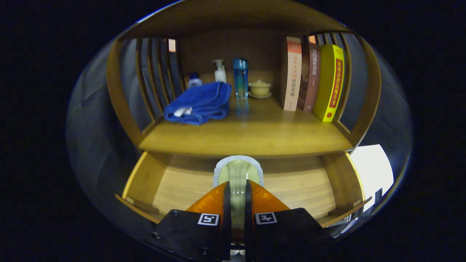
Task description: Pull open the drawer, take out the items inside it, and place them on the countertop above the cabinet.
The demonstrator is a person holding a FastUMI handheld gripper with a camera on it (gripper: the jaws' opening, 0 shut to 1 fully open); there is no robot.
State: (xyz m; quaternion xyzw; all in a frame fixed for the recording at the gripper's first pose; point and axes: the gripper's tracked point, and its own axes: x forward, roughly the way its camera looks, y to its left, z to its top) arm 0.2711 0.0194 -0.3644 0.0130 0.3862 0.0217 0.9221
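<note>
Pinching a sponge (238,168) between its two fingers, our tool (237,189) has them pressed close on the pale body, whose grey scouring edge sticks out ahead of the tips. We judge this grip suits lifting it clear of the drawer (182,185), which stands pulled open beneath, its wooden floor bare around the sponge. The tool points level and forward, held above the drawer and just below the front lip of the surface (251,136). Beyond that lip lie a blue towel (198,103), two pump bottles, a blue glass (240,78), a lidded cup (259,88) and three upright books (309,76), leaving open wood at the front where we could set the sponge.
</note>
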